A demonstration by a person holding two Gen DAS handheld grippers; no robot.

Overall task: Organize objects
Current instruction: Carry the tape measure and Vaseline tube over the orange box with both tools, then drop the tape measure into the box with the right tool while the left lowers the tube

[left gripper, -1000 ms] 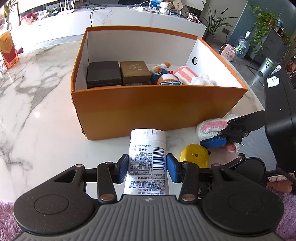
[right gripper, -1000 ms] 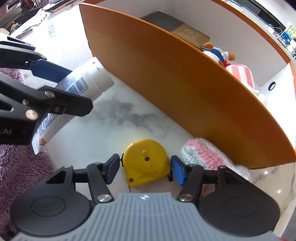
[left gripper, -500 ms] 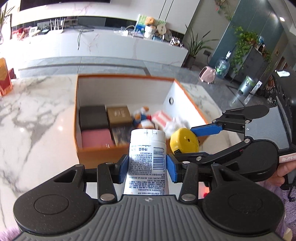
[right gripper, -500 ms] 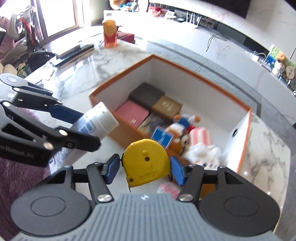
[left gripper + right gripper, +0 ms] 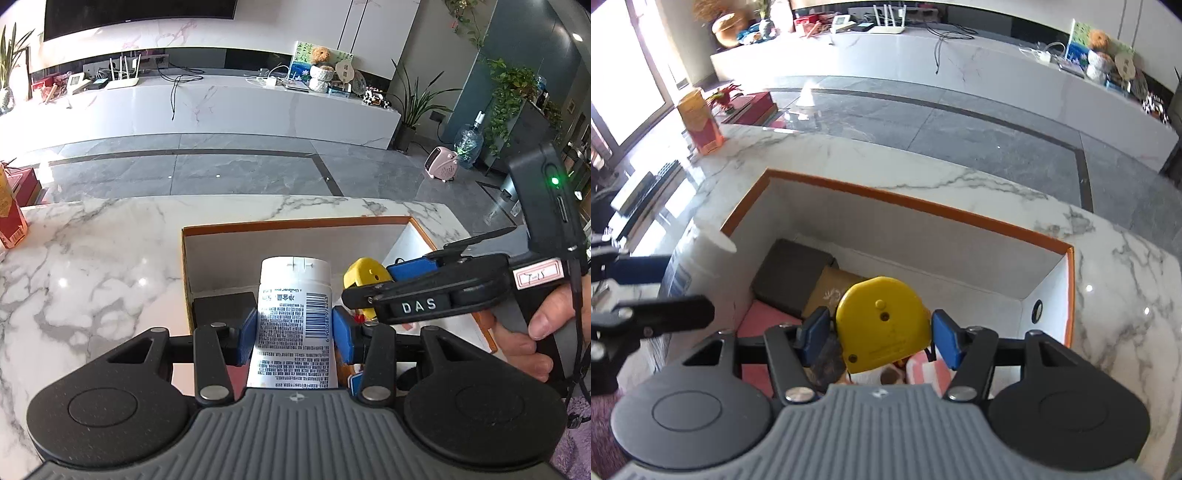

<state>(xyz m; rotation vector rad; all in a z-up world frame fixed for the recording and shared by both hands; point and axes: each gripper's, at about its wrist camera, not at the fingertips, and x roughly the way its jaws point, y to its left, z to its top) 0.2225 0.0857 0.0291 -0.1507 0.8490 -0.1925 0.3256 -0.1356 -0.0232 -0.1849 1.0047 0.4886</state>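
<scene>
the left gripper [image 5: 294, 328] is clenched on a white tube [image 5: 293, 317], cap pointing forward, held over the near edge of an orange box [image 5: 923, 205] on a marble table [image 5: 92, 258]. beside it, the right gripper [image 5: 874, 334] grasps a yellow tape measure [image 5: 882, 321] above the box's inside, where dark and tan boxes [image 5: 798, 277] and a striped soft toy [image 5: 929, 371] lie.

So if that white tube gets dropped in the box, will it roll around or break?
The white tube looks like soft plastic, so it probably won't break. Its round cap could let it roll a little, but the flat tail end should stop it. The box already holds several things that would likely block it.
</scene>
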